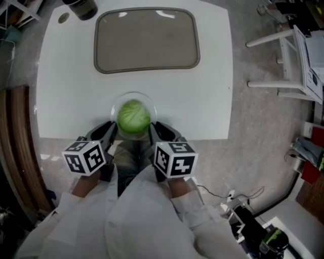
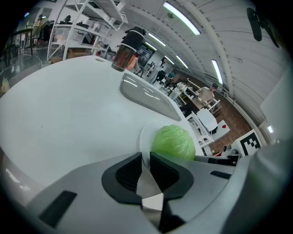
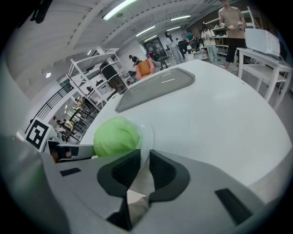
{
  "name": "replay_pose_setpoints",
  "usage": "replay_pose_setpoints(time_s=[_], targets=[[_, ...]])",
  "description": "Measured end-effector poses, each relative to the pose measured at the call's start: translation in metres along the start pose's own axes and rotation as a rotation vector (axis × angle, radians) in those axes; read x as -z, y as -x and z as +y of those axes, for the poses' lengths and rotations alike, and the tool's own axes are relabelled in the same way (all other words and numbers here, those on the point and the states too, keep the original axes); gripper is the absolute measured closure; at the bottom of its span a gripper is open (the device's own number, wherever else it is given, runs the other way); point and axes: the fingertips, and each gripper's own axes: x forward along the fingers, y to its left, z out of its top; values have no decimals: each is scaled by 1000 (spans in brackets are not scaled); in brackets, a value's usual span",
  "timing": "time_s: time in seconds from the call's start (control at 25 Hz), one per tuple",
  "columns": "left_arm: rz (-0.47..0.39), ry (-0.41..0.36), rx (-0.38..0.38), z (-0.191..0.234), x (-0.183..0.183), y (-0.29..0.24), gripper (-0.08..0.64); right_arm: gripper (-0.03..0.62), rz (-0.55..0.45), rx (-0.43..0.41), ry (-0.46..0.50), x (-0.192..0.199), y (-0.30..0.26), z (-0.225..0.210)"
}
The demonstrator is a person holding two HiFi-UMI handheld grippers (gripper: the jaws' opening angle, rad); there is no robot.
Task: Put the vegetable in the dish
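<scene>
Green cabbage (image 1: 133,116) in dish (image 1: 116,104), between left gripper (image 1: 112,129) and right gripper (image 1: 154,129), both pinching rim.

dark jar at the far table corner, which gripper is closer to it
Left. The left gripper grips the dish's left rim, on the dark jar's side of the table; the right gripper grips the right rim, farther across.
</scene>
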Motion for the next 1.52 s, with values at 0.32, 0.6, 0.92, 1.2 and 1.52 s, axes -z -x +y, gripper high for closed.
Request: replay_pose_setpoints(time_s=[0.32, 0.6, 0.92, 1.2, 1.52], targets=[[-10, -29, 33, -11, -28, 2, 500, 522, -25, -4, -34, -24, 6, 4], [-27, -52, 48, -15, -64, 6, 500, 522, -68, 13, -56, -54, 7, 15], [-24, -67, 49, -15, -85, -1, 500, 522, -71, 12, -44, -77, 0, 15], [-50, -43, 31, -18, -115, -20, 500, 522, -63, -16, -26, -114, -14, 5], [-77, -27, 22, -28, -153, -41, 500, 522, -54, -36, 13, -162, -25, -8]])
